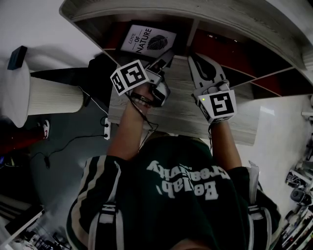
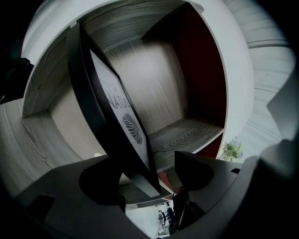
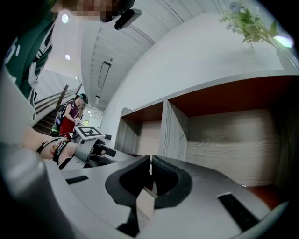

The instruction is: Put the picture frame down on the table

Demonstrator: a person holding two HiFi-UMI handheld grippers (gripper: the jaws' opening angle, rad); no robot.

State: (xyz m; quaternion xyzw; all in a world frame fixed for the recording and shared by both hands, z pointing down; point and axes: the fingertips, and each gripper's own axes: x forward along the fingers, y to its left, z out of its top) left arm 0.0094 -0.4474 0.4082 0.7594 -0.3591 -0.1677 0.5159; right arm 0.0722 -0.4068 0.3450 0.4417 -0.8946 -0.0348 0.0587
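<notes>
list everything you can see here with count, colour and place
picture frame: 1, black with leaf print, standing in left shelf compartment
shelf unit: 1, grey wood, red backs, behind the table
table: 1, grey wood, under both grippers
plant: 1, green, on the shelf top
ribbed stand: 1, white, left of table
cables: several, black, floor at left
left gripper: 1, dark jaws open around the frame
right gripper: 1, dark jaws shut, empty, by the divider

Head view: from atop the head, steeply down onto table [image 1: 181,117] and shelf [image 1: 234,17]. Left gripper view: very near, looking into one cubby [image 2: 159,88] past picture frame [image 2: 100,112]. Right gripper view: level, toward neighbouring cubbies [image 3: 233,135], left gripper [image 3: 103,151] at left. Shared by all three: same shelf.
</notes>
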